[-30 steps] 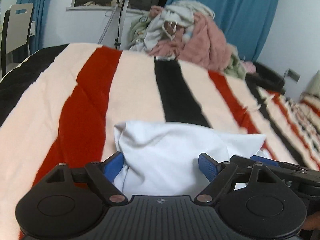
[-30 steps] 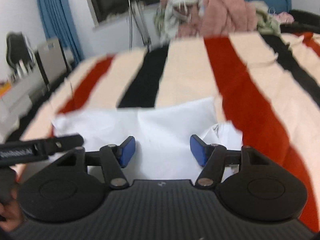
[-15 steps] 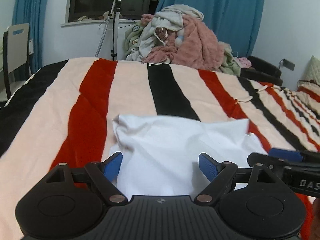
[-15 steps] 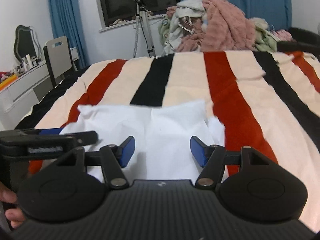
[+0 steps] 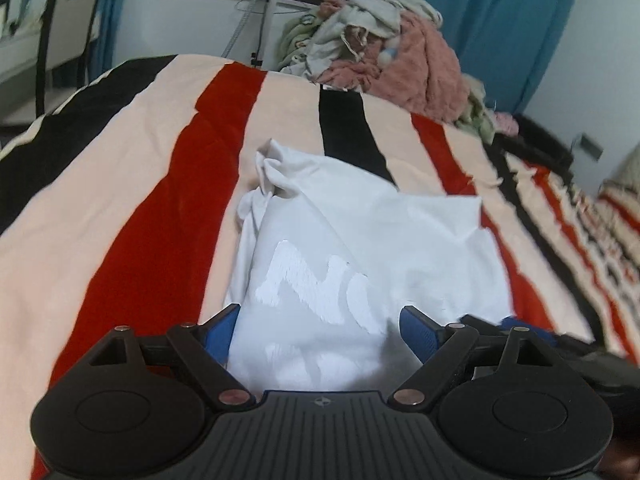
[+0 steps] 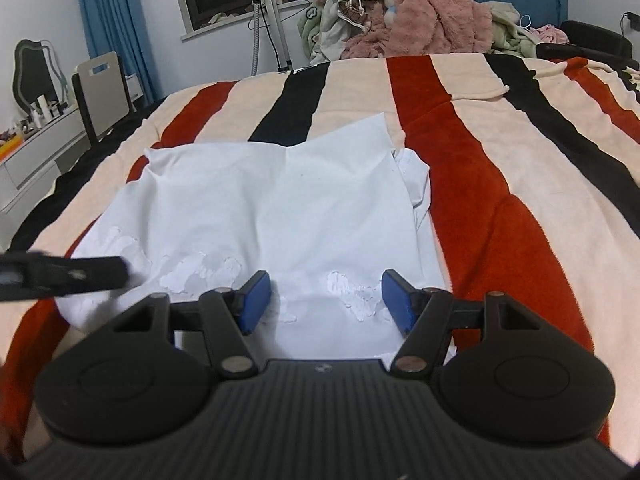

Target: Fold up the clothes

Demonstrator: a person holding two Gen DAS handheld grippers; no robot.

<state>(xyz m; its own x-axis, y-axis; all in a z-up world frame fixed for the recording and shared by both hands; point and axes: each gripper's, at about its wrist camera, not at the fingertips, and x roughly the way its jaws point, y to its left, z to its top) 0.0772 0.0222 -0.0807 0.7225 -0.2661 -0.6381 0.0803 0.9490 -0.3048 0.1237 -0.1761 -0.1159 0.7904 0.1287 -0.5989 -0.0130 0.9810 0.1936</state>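
Observation:
A white T-shirt [image 5: 360, 240] with white raised lettering lies partly folded on the striped bed; it also shows in the right wrist view [image 6: 272, 208]. My left gripper [image 5: 320, 330] is open and empty over the shirt's near edge. My right gripper [image 6: 324, 300] is open and empty over the near edge too. The left gripper's black finger [image 6: 72, 276] shows at the left of the right wrist view. The right gripper's finger [image 5: 516, 326] shows at the lower right of the left wrist view.
The bed has a red, black and cream striped blanket [image 6: 500, 200]. A heap of clothes [image 6: 400, 12] lies at its far end. A tripod [image 6: 268, 20], a chair [image 6: 104, 84] and a dresser [image 6: 32, 148] stand beyond the bed on the left.
Both grippers have drawn back toward the near edge and stayed open. The shirt's lettered panel now shows near both grippers, and its far left corner is bunched.

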